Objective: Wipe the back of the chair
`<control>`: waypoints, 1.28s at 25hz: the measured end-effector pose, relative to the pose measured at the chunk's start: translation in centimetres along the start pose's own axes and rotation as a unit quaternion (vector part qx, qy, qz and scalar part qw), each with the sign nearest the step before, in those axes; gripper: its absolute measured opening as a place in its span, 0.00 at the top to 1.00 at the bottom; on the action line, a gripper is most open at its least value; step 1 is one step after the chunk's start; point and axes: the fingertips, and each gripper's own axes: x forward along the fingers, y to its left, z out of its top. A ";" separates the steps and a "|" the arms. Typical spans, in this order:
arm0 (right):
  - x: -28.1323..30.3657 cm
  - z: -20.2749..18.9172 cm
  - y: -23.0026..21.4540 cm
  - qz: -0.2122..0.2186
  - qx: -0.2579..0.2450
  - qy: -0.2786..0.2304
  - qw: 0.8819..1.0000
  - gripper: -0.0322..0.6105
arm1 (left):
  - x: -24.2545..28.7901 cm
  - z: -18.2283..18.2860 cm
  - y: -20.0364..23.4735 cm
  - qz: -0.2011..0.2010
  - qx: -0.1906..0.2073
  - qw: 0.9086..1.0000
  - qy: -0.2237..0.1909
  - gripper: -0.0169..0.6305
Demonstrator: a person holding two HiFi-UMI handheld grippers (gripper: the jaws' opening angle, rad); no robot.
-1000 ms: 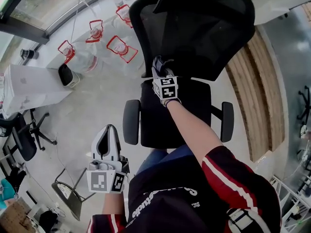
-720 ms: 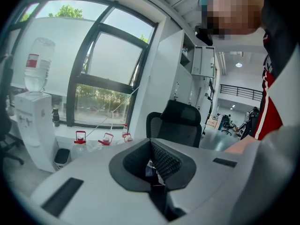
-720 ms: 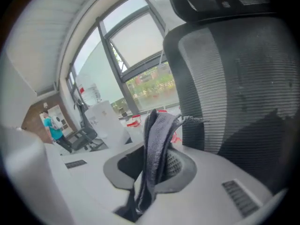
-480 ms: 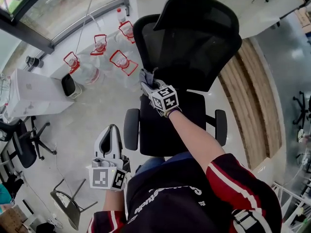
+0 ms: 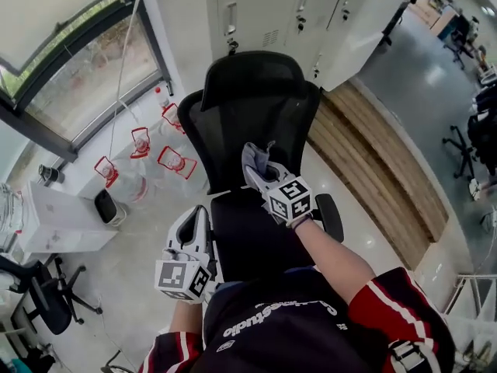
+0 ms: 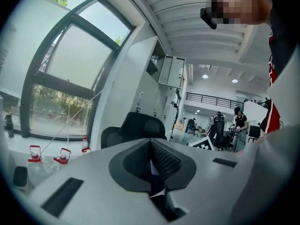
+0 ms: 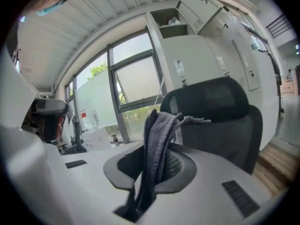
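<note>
A black mesh office chair [image 5: 250, 127] with a headrest faces me in the head view. My right gripper [image 5: 259, 169] is shut on a grey cloth [image 5: 254, 160] and is held in front of the lower part of the chair's back; I cannot tell whether the cloth touches the mesh. In the right gripper view the cloth [image 7: 157, 137] hangs out between the jaws, with the chair [image 7: 220, 121] just behind it. My left gripper [image 5: 196, 224] hangs low at the seat's left side, shut, with nothing in it. The left gripper view shows the chair [image 6: 136, 128] beyond the left gripper [image 6: 151, 156].
Water jugs with red handles [image 5: 172, 162] stand on the floor left of the chair, below a large window. White lockers [image 5: 299, 14] rise behind it. A wooden strip [image 5: 373, 162] runs along the right. A white box [image 5: 58, 220] and another chair [image 5: 46, 305] are at far left.
The head view has pulled back and tilted up, so the whole chair and the lockers now show. The right gripper with the cloth stays at the lower backrest. The left gripper sits nearer the seat.
</note>
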 end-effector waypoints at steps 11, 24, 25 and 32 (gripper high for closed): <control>-20.1 7.4 -1.0 -0.070 -0.015 -0.046 0.996 0.84 | 1.0 5.3 -10.8 -0.068 0.046 0.996 -0.043 0.94; -40.4 5.1 4.4 -0.052 -0.069 -0.072 0.994 0.84 | -4.5 1.2 -27.5 -0.051 0.082 0.995 -0.039 0.94; -41.8 4.5 4.5 -0.047 -0.065 -0.072 0.994 0.84 | -5.2 0.9 -28.8 -0.048 0.085 0.994 -0.040 0.94; -49.9 0.5 5.9 -0.020 -0.049 -0.071 0.996 0.84 | -10.6 -1.5 -36.2 -0.011 0.094 0.994 -0.051 0.94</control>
